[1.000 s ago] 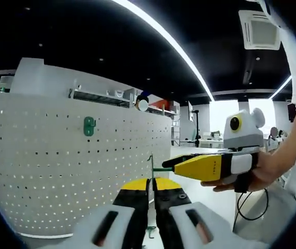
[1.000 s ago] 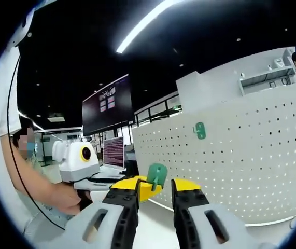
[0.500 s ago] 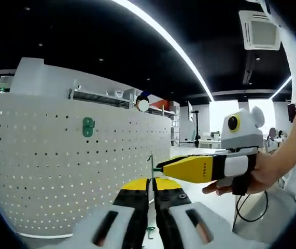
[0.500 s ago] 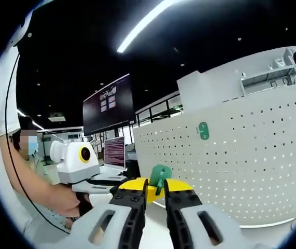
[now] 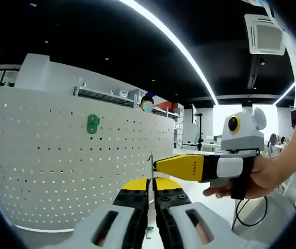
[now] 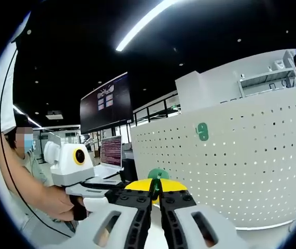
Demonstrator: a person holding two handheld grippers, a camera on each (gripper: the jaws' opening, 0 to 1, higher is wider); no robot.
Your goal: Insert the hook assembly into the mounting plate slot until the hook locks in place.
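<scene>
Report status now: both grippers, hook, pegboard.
Left gripper shut on green hook. Right gripper shut on it too. Pegboard ahead, one mounting plate on it, path open.

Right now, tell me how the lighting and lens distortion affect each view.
Left gripper view: a ceiling light strip blows out to pure white against a dark ceiling; fisheye bends the pegboard into a bulge; the green hook on it stays readable. Right gripper view: the same bowing, the pegboard evenly lit, the monitor dark, and the green piece between the right tool tips is sharp.
</scene>
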